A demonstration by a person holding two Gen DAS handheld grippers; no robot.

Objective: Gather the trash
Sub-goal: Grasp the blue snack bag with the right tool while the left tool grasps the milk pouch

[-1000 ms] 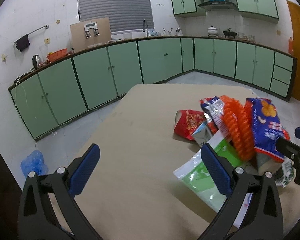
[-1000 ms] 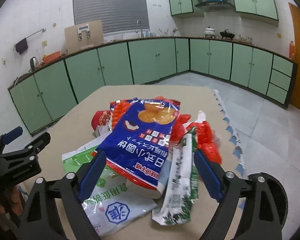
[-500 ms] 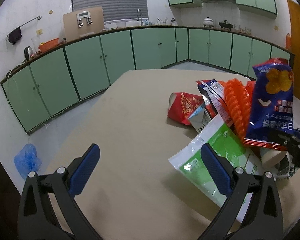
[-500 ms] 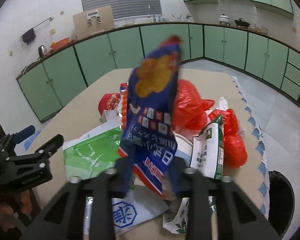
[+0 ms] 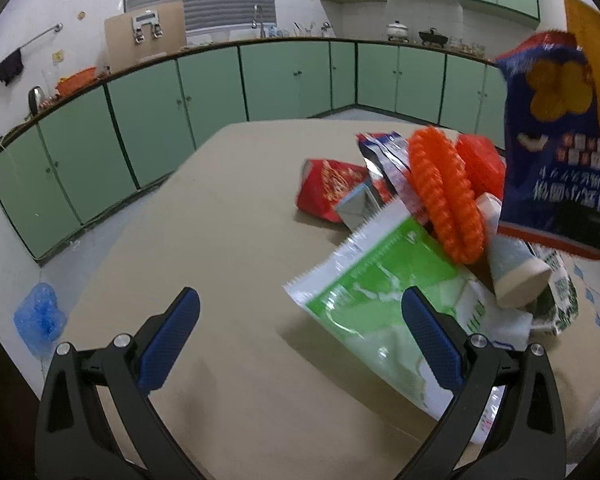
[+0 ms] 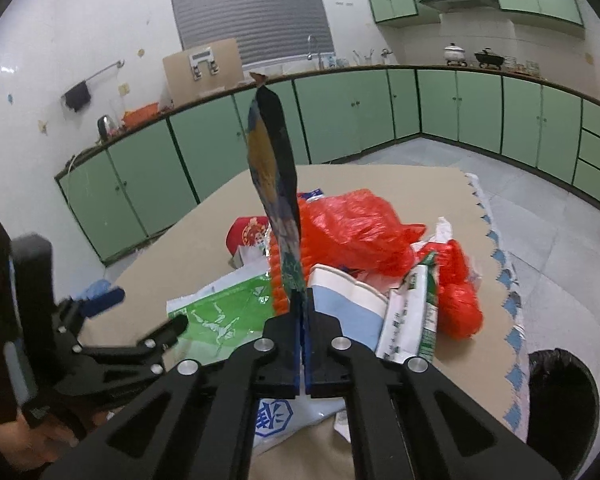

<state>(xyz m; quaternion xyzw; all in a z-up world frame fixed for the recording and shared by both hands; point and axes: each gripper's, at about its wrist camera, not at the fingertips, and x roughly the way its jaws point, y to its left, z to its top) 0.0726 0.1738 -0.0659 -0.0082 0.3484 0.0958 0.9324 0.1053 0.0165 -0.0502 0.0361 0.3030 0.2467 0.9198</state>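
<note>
My right gripper (image 6: 303,300) is shut on the lower edge of a blue snack bag (image 6: 274,176), which stands up edge-on above the trash pile. The left wrist view shows that blue snack bag (image 5: 552,140) lifted at the far right, face-on. Under it lie a green-and-white pouch (image 5: 380,292), an orange ridged roll (image 5: 444,196), a red packet (image 5: 328,188) and a paper cup (image 5: 512,268). My left gripper (image 5: 300,332) hangs open over the bare tabletop, its right finger over the pouch's edge, nothing between its fingers. It shows as the left gripper (image 6: 140,308) at the lower left of the right wrist view.
Red plastic bags (image 6: 360,228) and a green-printed carton (image 6: 412,312) lie in the pile. A black bin (image 6: 560,396) stands off the table's right edge. Green cabinets (image 5: 220,88) line the walls. A blue bag (image 5: 40,316) lies on the floor at left.
The right gripper's jaws closed on the blue snack bag and raised it off the pile until it stands upright. The left gripper sank slightly toward the table.
</note>
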